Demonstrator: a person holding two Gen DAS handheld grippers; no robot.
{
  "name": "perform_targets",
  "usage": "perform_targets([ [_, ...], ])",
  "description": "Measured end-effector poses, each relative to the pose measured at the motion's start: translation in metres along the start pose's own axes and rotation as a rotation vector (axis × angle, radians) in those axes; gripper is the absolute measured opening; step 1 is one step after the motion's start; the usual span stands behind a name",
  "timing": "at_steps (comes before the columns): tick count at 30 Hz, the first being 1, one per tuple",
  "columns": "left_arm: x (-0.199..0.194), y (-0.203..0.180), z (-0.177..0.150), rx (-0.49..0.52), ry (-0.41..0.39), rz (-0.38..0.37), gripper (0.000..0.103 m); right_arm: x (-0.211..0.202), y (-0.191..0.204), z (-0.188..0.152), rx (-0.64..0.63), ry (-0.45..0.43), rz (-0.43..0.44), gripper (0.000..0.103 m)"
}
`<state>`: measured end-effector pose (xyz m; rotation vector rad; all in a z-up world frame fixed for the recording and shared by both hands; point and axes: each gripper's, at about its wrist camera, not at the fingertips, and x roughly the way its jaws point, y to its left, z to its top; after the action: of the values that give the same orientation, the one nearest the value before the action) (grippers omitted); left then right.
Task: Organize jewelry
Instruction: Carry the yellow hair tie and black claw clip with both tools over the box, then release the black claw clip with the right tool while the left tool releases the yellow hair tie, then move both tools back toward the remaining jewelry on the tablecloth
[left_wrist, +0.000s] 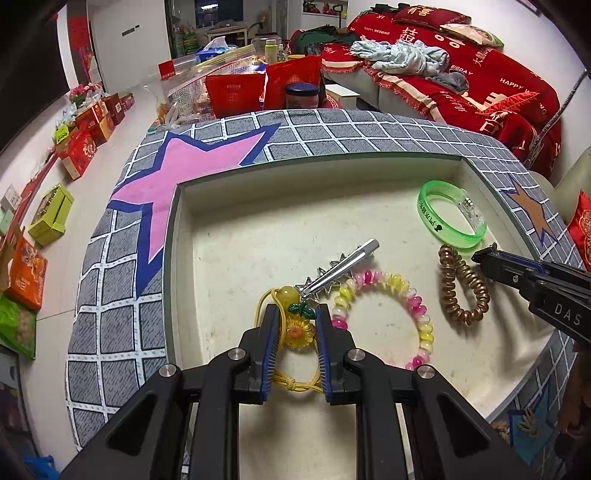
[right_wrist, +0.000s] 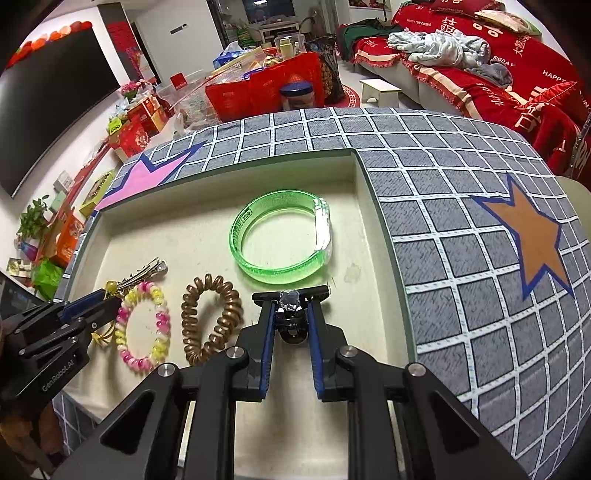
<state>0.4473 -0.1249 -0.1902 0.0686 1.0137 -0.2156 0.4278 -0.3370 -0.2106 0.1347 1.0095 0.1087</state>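
A sunflower tie (left_wrist: 295, 330) was gripped by the left claw (left_wrist: 295, 314); a black clip (right_wrist: 291, 325) was held in the right claw (right_wrist: 291, 299) over the tray (right_wrist: 221, 236).

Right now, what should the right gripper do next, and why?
Probably lower and open: the right gripper is shut on a black clip with a clear gem, held over bare tray floor beside the green bangle, so releasing there looks safe.
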Motion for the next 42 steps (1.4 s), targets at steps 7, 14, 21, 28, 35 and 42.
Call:
perform_targets([
  [7, -0.001, -0.006, -0.002, 0.038, -0.03, 0.032, 0.037, 0.0, 0.005, -0.001, -0.032, -0.011, -0.024, 0.02],
  [14, -0.004, -0.007, -0.005, 0.034, -0.033, 0.035, 0.037, -0.005, 0.007, -0.003, -0.021, -0.022, -0.017, 0.058],
  [21, -0.009, -0.011, -0.008, 0.045, -0.055, 0.045, 0.037, -0.023, 0.007, -0.003, 0.021, -0.056, 0.052, 0.067],
  [28, -0.016, -0.013, -0.007, 0.043, -0.076, 0.057, 0.071, -0.041, 0.01, -0.002, 0.039, -0.093, 0.084, 0.067],
  [35, -0.035, -0.012, -0.005, 0.019, -0.145, 0.067, 0.103, -0.054, 0.008, -0.001, 0.042, -0.116, 0.085, 0.068],
  [42, -0.047, -0.012, -0.012, 0.011, -0.162, 0.073, 0.103, -0.062, 0.009, -0.01, 0.048, -0.112, 0.104, 0.082],
])
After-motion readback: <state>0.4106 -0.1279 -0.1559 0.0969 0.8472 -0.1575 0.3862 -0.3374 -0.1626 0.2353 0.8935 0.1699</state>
